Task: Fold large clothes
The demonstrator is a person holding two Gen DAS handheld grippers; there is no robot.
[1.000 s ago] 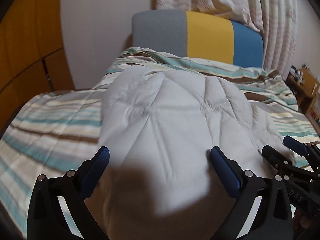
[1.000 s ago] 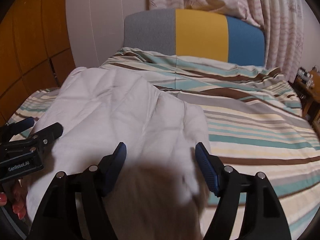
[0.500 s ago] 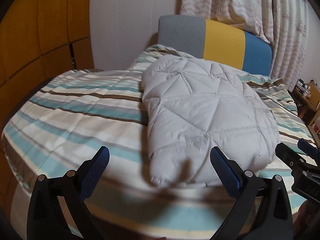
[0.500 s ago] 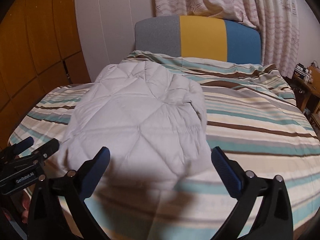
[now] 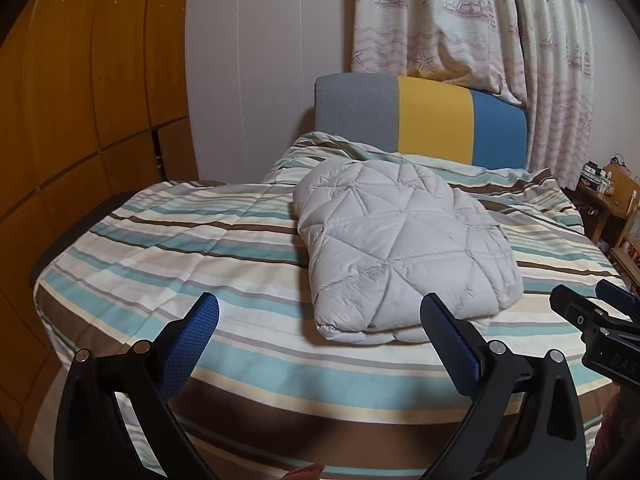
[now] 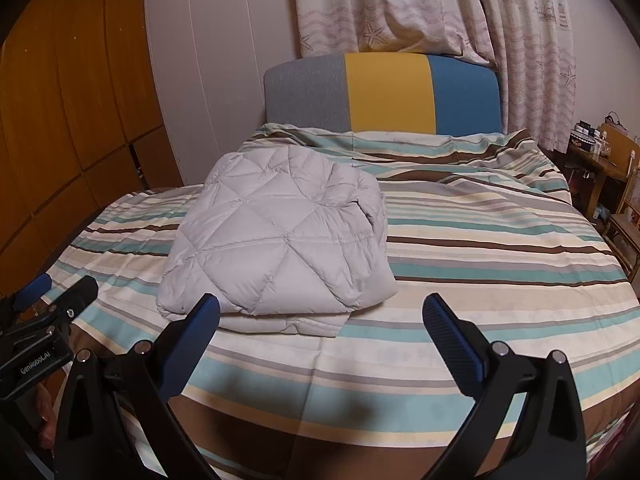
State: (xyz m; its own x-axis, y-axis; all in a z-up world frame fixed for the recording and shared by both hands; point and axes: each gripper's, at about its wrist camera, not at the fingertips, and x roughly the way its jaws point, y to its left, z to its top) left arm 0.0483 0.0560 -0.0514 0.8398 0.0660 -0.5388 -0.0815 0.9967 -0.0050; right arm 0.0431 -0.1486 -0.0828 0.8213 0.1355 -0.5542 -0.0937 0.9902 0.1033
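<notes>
Both grippers withdrawn; jacket (image 5: 404, 248) lies folded.

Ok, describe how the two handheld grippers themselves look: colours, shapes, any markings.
Both match: the left gripper and right gripper each have two black angular arms with silver rivets, tipped by blue textured pads. White lettering marks each body: "GenRobot.AI" on the left one, a partly visible "DAS" on the right.

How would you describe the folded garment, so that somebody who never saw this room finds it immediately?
Start at the bed with the striped cover and the grey, yellow and blue headboard. The garment lies folded on the cover, toward the bed's foot. It is the only plain pale grey, puffy thing there, with diamond quilting, unlike the flat stripes under it.
</notes>
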